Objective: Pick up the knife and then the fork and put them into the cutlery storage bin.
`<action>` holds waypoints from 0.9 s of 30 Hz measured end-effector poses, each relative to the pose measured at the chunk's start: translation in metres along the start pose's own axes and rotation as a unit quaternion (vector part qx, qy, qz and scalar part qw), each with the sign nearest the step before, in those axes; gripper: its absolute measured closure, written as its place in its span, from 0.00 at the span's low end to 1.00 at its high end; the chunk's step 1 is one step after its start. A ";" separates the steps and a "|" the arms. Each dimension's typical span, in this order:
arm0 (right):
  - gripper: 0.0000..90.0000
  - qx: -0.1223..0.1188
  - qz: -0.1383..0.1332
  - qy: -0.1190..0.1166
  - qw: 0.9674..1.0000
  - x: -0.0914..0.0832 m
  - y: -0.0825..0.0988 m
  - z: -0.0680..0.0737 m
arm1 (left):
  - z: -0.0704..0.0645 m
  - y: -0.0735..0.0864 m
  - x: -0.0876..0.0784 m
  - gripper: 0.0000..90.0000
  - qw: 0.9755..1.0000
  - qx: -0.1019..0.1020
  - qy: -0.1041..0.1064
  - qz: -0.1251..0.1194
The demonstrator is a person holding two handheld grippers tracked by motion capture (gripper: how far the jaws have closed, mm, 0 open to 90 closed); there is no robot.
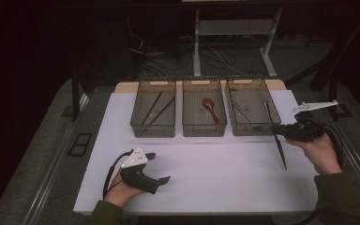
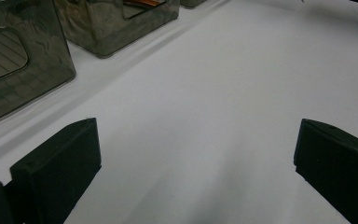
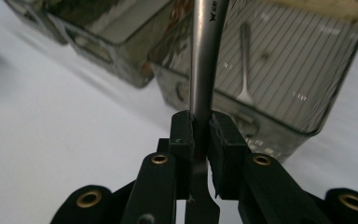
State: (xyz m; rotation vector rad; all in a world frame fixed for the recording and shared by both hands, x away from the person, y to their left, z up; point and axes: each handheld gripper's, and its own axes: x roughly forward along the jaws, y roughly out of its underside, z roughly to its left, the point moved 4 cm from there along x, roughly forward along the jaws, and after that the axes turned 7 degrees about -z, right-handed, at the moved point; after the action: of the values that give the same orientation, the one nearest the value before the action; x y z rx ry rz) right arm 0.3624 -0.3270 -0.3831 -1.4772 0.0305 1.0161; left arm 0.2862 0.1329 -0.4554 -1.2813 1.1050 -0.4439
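Note:
My right gripper [image 1: 277, 130] is at the table's right side, just in front of the right bin [image 1: 254, 129]. It is shut on a long metal knife [image 1: 281, 154]. The knife's handle reaches up over that bin and its dark blade points toward the table's front. In the right gripper view the jaws [image 3: 201, 123] pinch the knife's grey handle [image 3: 205, 56] upright between them. My left gripper [image 1: 158, 167] rests low at the front left of the white table [image 1: 215, 178]. Its jaws [image 2: 196, 154] stand wide open with nothing between them.
Three smoky clear bins stand in a row at the back. The left bin [image 1: 153, 129] holds dark chopsticks [image 1: 155, 110], the middle bin [image 1: 204, 130] a red spoon [image 1: 209, 107], the right one a metal fork [image 3: 245, 65]. Cables and table legs lie beyond.

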 end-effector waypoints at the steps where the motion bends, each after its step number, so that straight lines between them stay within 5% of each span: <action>1: 0.88 -0.001 -0.012 0.000 1.000 -0.002 -0.001 -0.001 | 0.000 0.000 0.000 0.00 1.000 0.000 0.000 0.000; 10: 0.88 0.017 -0.081 0.008 0.997 -0.010 -0.010 -0.010 | 0.000 0.000 0.000 0.00 1.000 0.000 0.000 0.000; 27: 0.88 0.008 -0.131 0.028 0.991 -0.011 -0.055 -0.015 | 0.000 0.000 0.001 0.00 1.000 -0.002 0.001 -0.002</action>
State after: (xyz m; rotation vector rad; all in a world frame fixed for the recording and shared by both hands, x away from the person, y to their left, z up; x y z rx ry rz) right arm 0.3952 -0.3325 -0.3360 -1.4511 -0.1129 0.7592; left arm 0.2864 0.1324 -0.4556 -1.2877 1.1057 -0.4449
